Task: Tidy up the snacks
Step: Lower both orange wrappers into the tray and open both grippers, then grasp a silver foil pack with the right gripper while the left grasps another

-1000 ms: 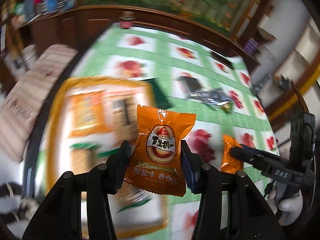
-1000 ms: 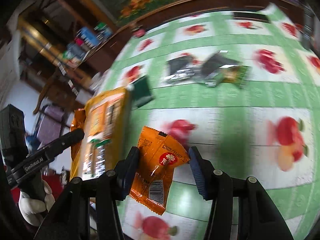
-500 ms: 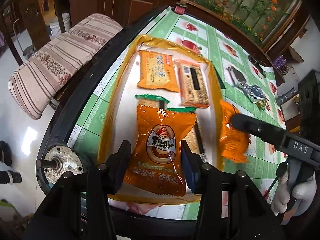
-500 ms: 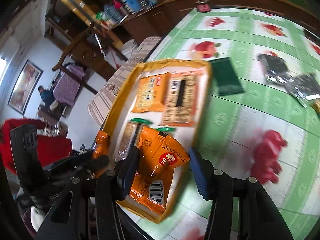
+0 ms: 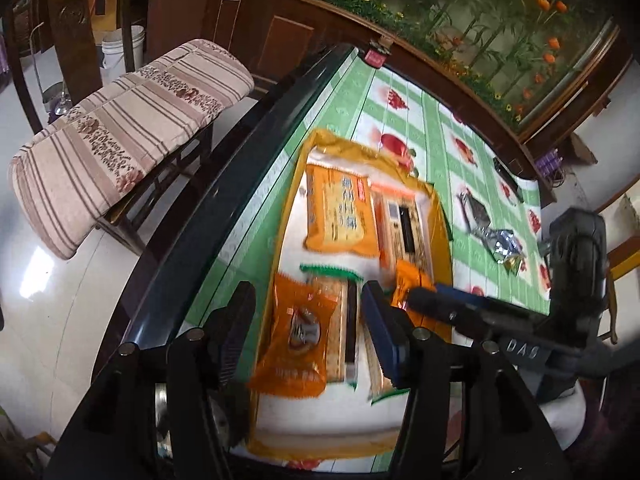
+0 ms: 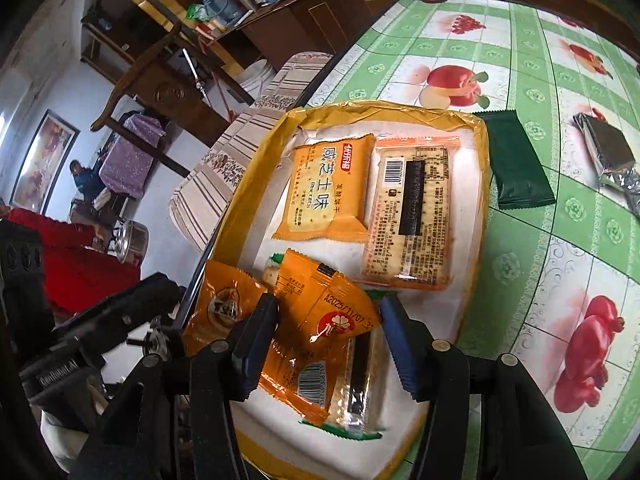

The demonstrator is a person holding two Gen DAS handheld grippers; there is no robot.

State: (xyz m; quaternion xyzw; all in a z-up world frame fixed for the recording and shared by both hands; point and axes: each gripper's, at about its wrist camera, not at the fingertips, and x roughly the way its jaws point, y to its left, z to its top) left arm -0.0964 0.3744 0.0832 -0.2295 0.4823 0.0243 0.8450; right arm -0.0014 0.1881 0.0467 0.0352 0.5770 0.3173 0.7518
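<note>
Snacks over the yellow-rimmed tray [image 6: 482, 168]

Our left gripper [image 5: 306, 328] and right gripper [image 6: 328, 344] have just been opening; each orange snack packet [image 5: 294, 340] [image 6: 320, 308] lies loose between parted jaws, inside the tray.

The orange snack packets [image 6: 320, 308] are glossy plastic film, as is the matt-looking dark green wrapper [image 6: 520, 164], while the silver packet [image 6: 612, 160] is crinkled shiny foil. The tray [image 6: 476, 128] has a rim wrapped in glossy yellow tape round a white matt floor. The tablecloth [image 6: 560, 264] looks like smooth, slightly shiny printed vinyl, and the chair cushion [image 5: 120, 128] is striped woven cloth.
</note>
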